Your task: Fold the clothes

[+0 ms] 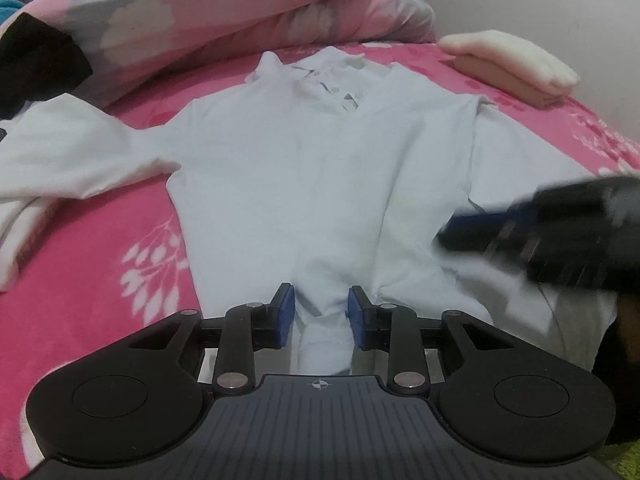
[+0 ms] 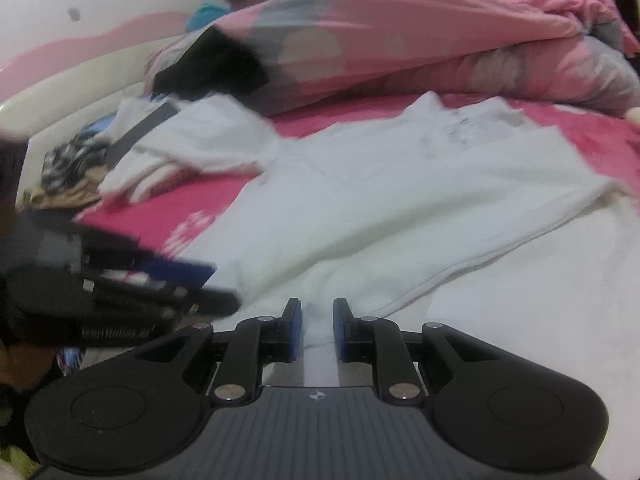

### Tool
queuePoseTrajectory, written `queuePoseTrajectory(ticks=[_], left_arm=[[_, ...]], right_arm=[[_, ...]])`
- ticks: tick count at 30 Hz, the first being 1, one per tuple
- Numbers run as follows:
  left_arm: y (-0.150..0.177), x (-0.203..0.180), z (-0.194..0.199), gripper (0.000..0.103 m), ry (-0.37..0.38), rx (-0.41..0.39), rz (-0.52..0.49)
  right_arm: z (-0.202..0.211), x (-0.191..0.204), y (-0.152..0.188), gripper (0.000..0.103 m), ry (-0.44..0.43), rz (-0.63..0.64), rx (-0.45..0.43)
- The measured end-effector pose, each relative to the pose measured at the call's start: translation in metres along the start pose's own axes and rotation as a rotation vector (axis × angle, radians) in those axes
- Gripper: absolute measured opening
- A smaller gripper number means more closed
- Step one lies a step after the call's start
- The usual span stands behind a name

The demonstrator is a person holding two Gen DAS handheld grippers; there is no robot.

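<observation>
Left tool (image 1: 322, 312) pinches bunched white shirt (image 1: 304, 168) hem; right tool (image 2: 317, 326) likewise; fuzzy pink bed (image 1: 100, 248).

Left tool (image 1: 322, 316): both blue pads closed in on a gathered bunch of white shirt (image 1: 320, 184) fabric, which fills the gap between them; linkages drawn inward. Right tool (image 2: 317, 328): pads likewise pinch a narrow strip of the same fabric. Each tool appears blurred in the other's view, low and to the side, fingers pointing across.
</observation>
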State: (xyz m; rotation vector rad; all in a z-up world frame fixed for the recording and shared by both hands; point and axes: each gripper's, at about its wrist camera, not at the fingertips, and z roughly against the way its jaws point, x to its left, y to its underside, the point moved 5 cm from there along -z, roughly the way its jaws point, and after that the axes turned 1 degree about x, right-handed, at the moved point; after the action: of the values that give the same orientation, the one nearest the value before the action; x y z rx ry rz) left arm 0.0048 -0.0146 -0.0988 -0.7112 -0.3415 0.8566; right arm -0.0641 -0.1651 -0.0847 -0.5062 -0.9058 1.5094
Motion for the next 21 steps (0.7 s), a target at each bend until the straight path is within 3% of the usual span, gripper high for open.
queuePoseTrajectory(ticks=[8,10,16,21], left_arm=[[0.002,0.002,0.000,0.037,0.003,-0.005,0.008],[0.001,0.003,0.000,0.038,0.003,-0.002,0.005],[-0.002,0.006,-0.001,0.041,0.009,0.012,-0.009],[-0.008,0.011,0.005,0.042,-0.009,-0.001,-0.006]], right_arm=[[0.019,-0.098,-0.050,0.019,0.251,-0.080,0.008],[0.019,-0.121,-0.062,0.019,0.280,-0.099,0.010],[0.010,-0.167,-0.088,0.019,0.282,-0.096,-0.031],[-0.026,-0.194,-0.094,0.019,0.252,-0.016,-0.009]])
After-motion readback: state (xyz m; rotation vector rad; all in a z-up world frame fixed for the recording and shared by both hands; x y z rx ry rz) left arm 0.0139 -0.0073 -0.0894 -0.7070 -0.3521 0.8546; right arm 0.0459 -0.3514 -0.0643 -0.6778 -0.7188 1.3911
